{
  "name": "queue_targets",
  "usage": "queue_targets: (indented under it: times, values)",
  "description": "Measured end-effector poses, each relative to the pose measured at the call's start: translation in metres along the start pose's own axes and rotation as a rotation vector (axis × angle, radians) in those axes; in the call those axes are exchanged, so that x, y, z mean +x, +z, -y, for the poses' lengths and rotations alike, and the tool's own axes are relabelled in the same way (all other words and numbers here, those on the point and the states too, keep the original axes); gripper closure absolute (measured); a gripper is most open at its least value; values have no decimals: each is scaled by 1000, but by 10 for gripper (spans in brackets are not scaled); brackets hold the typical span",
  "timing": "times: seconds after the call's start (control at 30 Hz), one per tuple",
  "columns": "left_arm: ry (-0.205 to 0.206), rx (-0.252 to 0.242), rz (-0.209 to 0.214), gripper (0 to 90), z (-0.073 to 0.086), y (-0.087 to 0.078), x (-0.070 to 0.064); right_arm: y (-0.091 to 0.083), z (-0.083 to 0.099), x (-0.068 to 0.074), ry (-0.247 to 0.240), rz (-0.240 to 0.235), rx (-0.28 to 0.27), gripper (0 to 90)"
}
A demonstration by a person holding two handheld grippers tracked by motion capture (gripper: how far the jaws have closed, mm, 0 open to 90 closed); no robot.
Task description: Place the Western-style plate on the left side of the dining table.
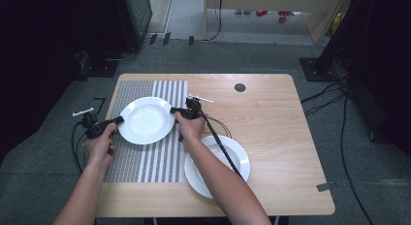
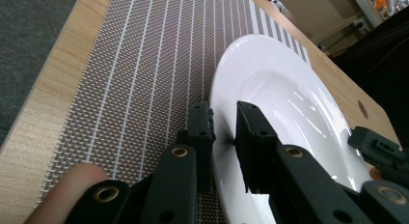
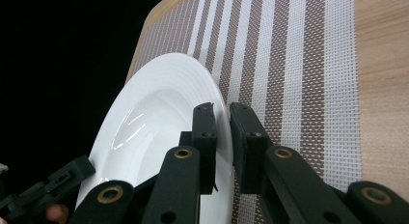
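Note:
A white deep plate (image 1: 145, 119) lies over the striped placemat (image 1: 160, 157) on the left of the wooden table. My left gripper (image 1: 118, 120) is shut on its left rim and my right gripper (image 1: 173, 110) on its right rim. In the left gripper view the jaws (image 2: 224, 132) straddle the plate (image 2: 279, 89) edge above the mat (image 2: 144, 64), with the other gripper (image 2: 381, 151) across the plate. In the right gripper view the jaws (image 3: 222, 120) pinch the rim of the plate (image 3: 154, 122) tightly over the mat (image 3: 289, 64).
A second white plate (image 1: 235, 154) sits near the table's front, partly under the right forearm. A dark round hole (image 1: 240, 87) marks the table's far side. Bare wood (image 1: 281, 118) spreads to the right. Cables and dark equipment stand on the floor around the table.

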State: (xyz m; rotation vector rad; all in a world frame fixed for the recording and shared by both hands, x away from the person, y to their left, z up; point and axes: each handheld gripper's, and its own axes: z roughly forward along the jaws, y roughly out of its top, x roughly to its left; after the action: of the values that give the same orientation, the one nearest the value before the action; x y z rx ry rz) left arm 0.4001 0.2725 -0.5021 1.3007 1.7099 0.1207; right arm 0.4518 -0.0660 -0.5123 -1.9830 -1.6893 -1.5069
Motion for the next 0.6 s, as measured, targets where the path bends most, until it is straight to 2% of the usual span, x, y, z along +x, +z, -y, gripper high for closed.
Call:
queue_targets:
  times: [0.07, 0.13, 0.2, 0.3, 0.37, 0.43, 0.53, 0.6]
  values:
    - [14, -2, -6, 773, 0, 0, -1, 1, -1, 0, -7, -18, 5, 749]
    - [43, -16, -3, 749, 1, -1, -2, 2, -2, 2, -53, -12, -9, 689]
    - [50, -34, 10, 664, 0, -3, -3, 0, -3, 6, -82, -5, -32, 645]
    - [48, -80, 37, 589, -4, -13, -7, -4, -7, 8, -152, 0, -82, 637]
    - [59, -89, 51, 545, -7, -18, -10, -11, -10, 11, -194, 7, -108, 617]
    - [84, -99, 50, 495, -9, -23, -15, -17, -12, 13, -214, 6, -126, 601]
    - [118, -120, 39, 435, -10, -30, -24, -29, -16, 18, -302, 54, -155, 587]
    - [146, -143, 27, 403, -10, -34, -31, -37, -20, 20, -322, 44, -161, 581]
